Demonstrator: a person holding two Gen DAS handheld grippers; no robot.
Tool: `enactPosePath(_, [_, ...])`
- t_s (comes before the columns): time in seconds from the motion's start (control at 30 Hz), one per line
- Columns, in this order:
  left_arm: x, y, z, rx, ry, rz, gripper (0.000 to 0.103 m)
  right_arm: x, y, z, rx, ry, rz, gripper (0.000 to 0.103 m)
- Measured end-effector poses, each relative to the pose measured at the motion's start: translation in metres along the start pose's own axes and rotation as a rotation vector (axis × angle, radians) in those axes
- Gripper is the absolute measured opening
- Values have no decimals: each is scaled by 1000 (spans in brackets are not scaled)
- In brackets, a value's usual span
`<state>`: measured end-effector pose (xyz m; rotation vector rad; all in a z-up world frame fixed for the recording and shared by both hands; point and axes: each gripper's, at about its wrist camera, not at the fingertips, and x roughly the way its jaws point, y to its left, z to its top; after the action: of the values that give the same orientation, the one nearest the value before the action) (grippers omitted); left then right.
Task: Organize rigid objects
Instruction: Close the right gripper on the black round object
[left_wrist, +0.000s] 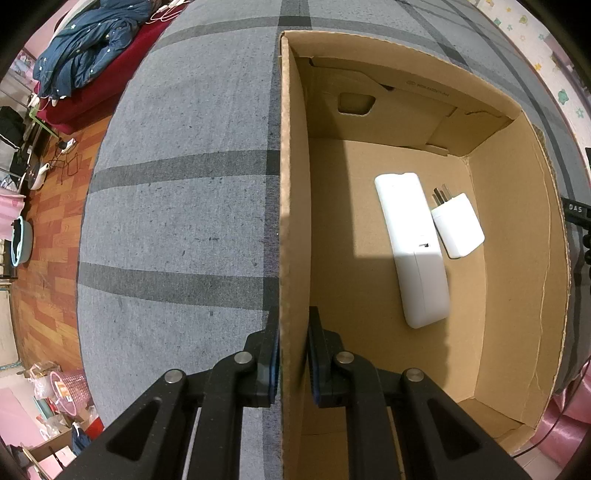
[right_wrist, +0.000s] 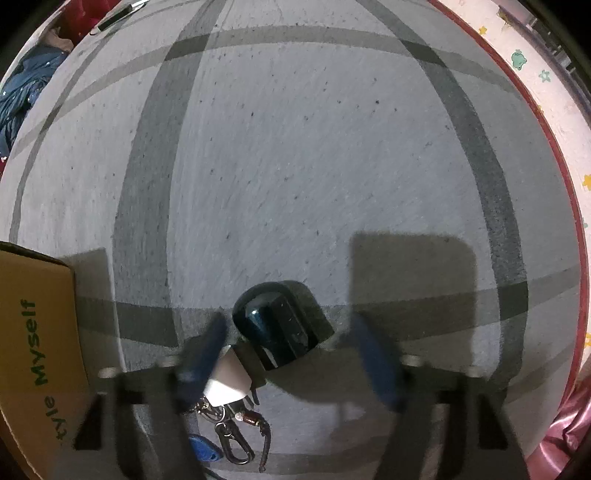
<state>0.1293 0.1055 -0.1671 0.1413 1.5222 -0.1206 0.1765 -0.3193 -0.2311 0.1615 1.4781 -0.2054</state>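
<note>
A grey cloth with darker crossing stripes (left_wrist: 177, 206) covered the worktop and filled most of both views. On it, in the right half of the left wrist view, sat an open cardboard box (left_wrist: 517, 258); faint printing on its far inner flap was too small to read. In the right wrist view the box's outer wall showed at the lower left edge (right_wrist: 33, 332), with green lettering reading "tyle Myself", the first word cut off. The left gripper (left_wrist: 292, 354), at the bottom centre, was clamped on the box's left wall, one pad on each side. Inside the box, a long white remote-shaped case (left_wrist: 413, 251) lay on the floor right of centre, a white plug adapter (left_wrist: 458, 225) touching its right side. The right gripper (right_wrist: 291, 354) stood partly apart around a dark glossy key fob (right_wrist: 277, 321) on a key ring, its blurred blue pads not touching it.
</note>
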Motion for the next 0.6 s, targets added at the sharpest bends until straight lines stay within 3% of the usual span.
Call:
enactPosePath(0.03, [0, 0, 0, 1, 0, 1, 13, 0, 0, 0, -4, -1, 4, 50])
enactPosePath(0.6, [-1, -5, -1, 9, -1, 12, 13, -30, 16, -7, -18, -32, -13, 49])
